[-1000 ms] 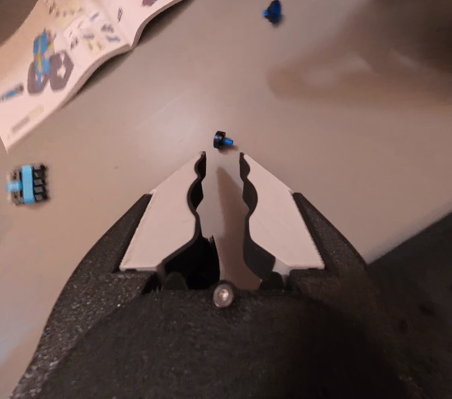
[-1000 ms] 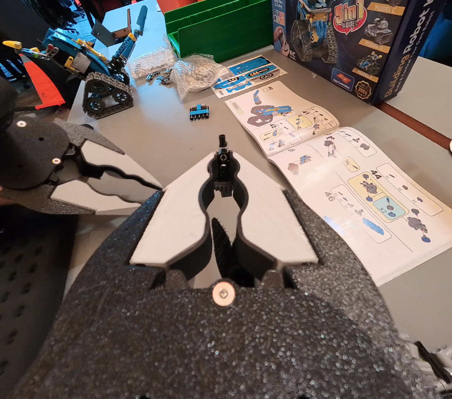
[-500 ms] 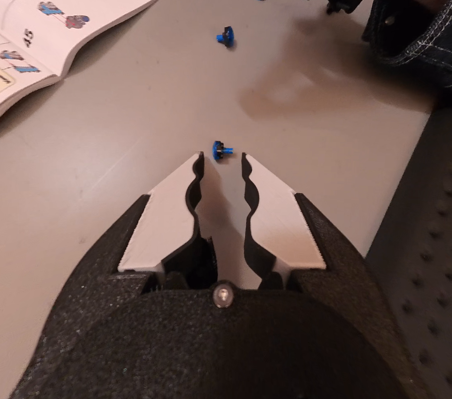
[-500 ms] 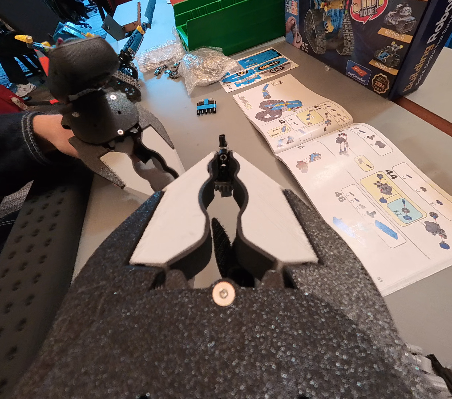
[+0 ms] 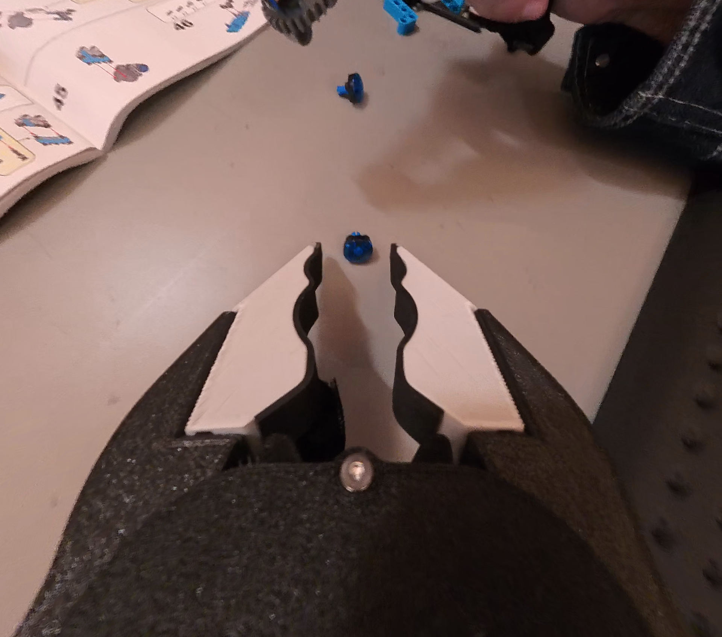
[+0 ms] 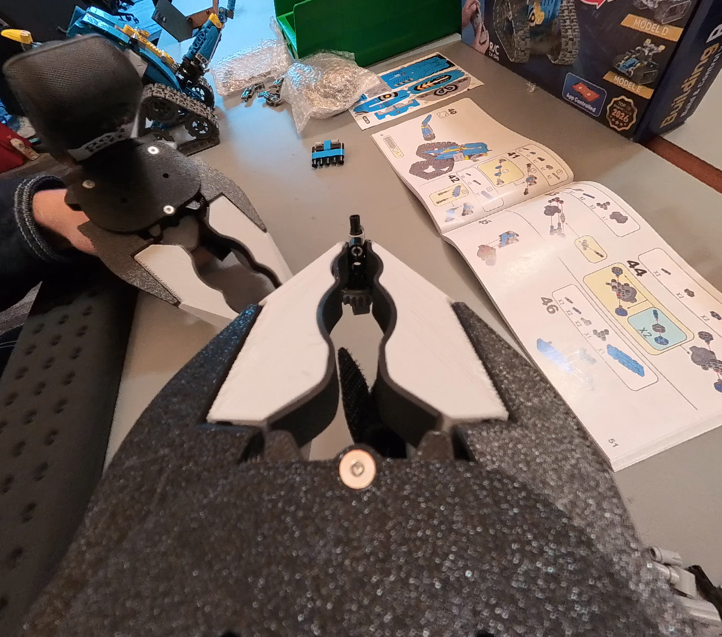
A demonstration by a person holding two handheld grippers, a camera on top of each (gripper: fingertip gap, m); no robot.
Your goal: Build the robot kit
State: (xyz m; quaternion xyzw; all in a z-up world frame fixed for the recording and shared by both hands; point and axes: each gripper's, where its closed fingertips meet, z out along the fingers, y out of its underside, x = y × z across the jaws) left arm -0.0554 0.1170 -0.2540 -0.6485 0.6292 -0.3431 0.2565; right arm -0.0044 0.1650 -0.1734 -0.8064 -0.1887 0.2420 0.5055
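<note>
Had my left gripper [image 5: 355,247] low over grey table [image 5: 195,227], jaws apart, small blue round plastic pin [image 5: 356,253] sitting right between tips. My right gripper [image 6: 354,247] was clamped on black toothed axle piece [image 6: 354,266], open instruction booklet [image 6: 547,266] beside it.

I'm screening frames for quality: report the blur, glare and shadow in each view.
Left wrist view: top edge motion-blurred, the small blue part near the open left gripper sharp, soft shadow on the table. Right wrist view: mostly sharp, glare on the instruction booklet.
</note>
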